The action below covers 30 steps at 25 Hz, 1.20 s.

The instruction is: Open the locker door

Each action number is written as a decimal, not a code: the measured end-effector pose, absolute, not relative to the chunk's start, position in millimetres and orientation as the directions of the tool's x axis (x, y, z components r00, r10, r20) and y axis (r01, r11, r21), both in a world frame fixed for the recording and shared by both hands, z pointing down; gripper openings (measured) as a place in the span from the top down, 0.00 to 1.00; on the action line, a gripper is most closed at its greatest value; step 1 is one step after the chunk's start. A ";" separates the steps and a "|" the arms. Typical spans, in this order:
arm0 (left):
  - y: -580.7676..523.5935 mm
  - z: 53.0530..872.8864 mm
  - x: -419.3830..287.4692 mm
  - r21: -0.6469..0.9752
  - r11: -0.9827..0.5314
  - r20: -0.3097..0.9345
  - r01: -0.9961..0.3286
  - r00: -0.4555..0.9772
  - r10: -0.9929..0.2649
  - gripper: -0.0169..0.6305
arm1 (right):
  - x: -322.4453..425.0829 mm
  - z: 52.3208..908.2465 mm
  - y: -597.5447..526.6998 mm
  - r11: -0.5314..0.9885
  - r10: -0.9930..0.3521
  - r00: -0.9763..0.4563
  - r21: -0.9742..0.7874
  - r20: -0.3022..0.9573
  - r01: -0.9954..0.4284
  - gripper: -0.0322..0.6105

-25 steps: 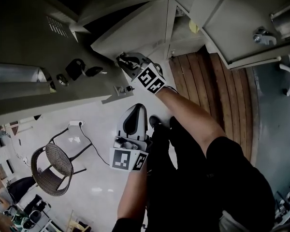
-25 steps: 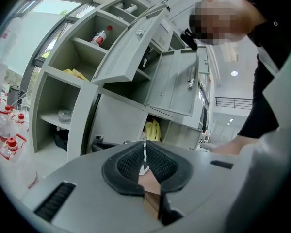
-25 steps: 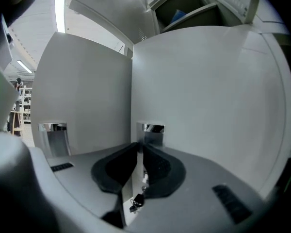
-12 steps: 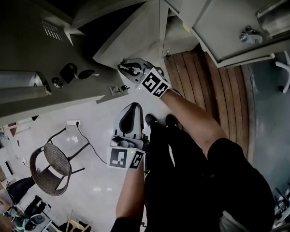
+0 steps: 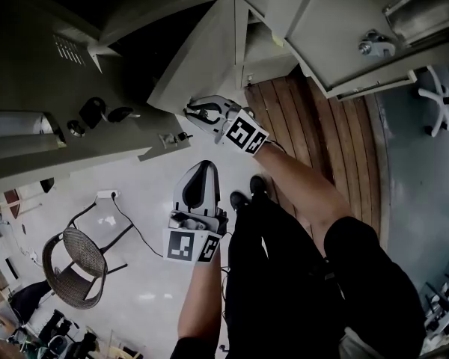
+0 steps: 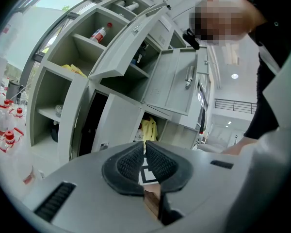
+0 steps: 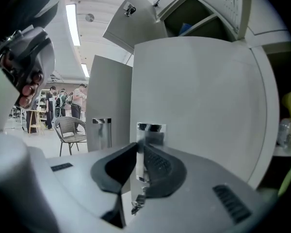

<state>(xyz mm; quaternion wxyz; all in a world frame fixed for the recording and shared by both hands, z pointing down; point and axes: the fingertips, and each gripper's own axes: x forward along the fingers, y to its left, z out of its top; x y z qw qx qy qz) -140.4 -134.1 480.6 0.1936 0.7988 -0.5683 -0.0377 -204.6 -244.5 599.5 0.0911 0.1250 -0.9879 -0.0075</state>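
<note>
Along the top of the head view:

1. Locker bank [image 6: 70, 115]: grey steel, several compartments standing open, bottles and yellow items on the shelves.
2. Locker door [image 7: 203, 106]: pale panel, swung part-way out from its compartment and filling most of the right gripper view. The opening appears well advanced, though the door is not fully back.
3. Wicker chair [image 5: 78, 260]: on the white floor, well apart from the lockers; not involved.
4. Right gripper [image 7: 141, 164]: reached out to the door's free edge, its jaws clamped on the handle so that the arm can draw the panel along its swing.
5. Left gripper [image 5: 202, 169]: held low near the person's body, its jaws drawn together with nothing between them. It looks idle, kept clear of the door's path.
6. Handle [image 7: 153, 132]: small chrome pull, upright, pinched between the right jaws' pads.
</note>
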 end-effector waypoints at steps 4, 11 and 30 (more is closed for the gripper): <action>-130.7 484.9 -138.6 0.357 -0.298 0.159 -0.885 0.372 -0.915 0.93 | -192.7 599.6 -237.8 0.973 -0.228 -0.958 0.014 0.175 -0.229 0.86; -125.7 486.8 -128.7 0.350 -0.360 0.161 -0.865 0.434 -0.886 0.93 | -167.5 599.7 -226.5 0.975 -0.220 -0.959 0.004 0.181 -0.223 0.86; -135.6 491.7 -94.4 0.341 -0.400 0.157 -0.851 0.471 -0.868 0.93 | -111.1 600.0 -208.8 0.991 -0.116 -0.974 -0.038 0.195 -0.126 0.85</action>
